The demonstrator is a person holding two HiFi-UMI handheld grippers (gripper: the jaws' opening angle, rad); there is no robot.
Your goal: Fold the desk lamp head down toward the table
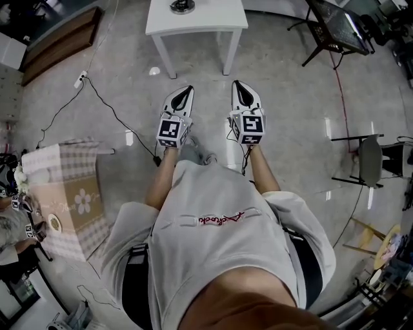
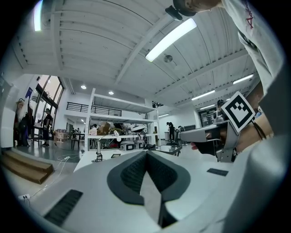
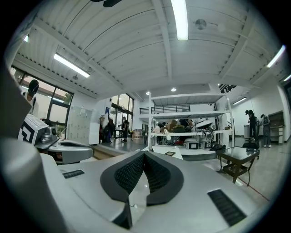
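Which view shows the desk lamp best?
The left gripper view: the desk lamp stands side-on, small but whole, with base, stem and head visible. The right gripper view shows stem and head, the base seemingly behind the jaws. The head view catches only the base at its top edge.

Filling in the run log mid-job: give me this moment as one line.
left gripper: jaws shut, empty | right gripper: jaws shut, empty | desk lamp: untouched, on white table ahead
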